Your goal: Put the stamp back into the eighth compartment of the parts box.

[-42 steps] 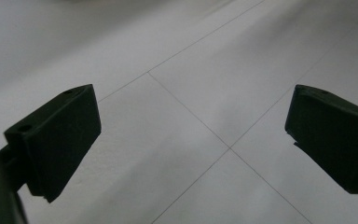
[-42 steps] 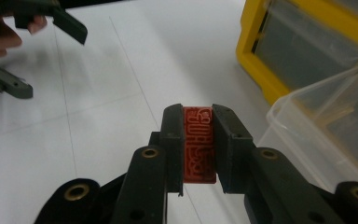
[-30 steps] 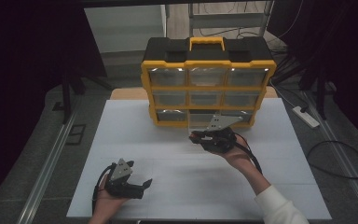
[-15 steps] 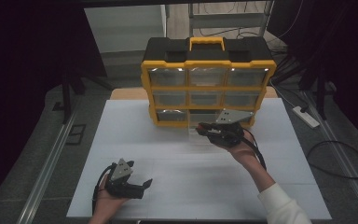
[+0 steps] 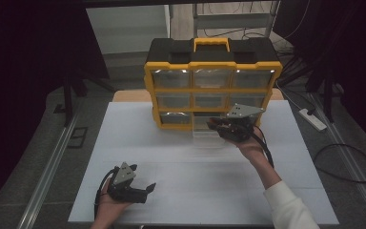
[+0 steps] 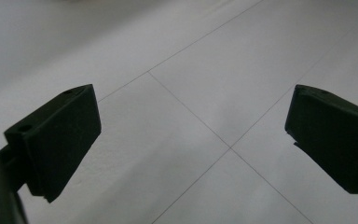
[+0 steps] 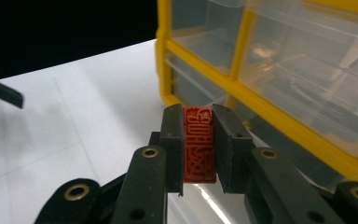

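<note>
One red carved stamp [image 7: 198,143] sits pinched in the right hand-held gripper [image 7: 199,149]; the left hand-held gripper [image 6: 191,135] rests spread. Keep the stamp level, centre it over the pulled-out clear drawer [image 5: 205,131], then release low

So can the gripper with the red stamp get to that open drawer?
Probably yes. The right gripper holds the red stamp right beside the pulled-out drawer, with nothing between them.

Left claw [image 5: 142,190] low, jaws wide; right claw [image 5: 218,125] clamped, outstretched

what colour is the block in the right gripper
Red, with carved characters on its face: the block shows best in the right gripper view.
</note>
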Available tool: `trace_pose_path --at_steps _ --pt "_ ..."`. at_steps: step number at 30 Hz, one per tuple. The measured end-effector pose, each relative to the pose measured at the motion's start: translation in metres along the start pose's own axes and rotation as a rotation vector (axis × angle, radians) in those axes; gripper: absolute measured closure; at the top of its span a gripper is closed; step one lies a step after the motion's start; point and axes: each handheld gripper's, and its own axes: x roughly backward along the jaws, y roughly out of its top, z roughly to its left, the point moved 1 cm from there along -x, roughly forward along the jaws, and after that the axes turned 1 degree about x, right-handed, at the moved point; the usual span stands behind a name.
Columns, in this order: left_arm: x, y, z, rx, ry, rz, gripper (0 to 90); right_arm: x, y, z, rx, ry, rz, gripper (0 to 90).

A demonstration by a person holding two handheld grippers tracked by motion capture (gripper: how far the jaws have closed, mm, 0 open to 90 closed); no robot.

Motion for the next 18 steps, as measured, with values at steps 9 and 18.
trace_pose_path --at_steps 9,18 --pt "0.000 0.000 0.000 -0.002 0.000 0.001 3.5 -0.006 -0.005 -0.014 -0.014 -0.037 0.010 75.2" --pt "0.000 0.000 0.000 -0.006 -0.002 0.004 3.6 -0.014 -0.012 -0.019 -0.008 -0.059 0.043 75.1"
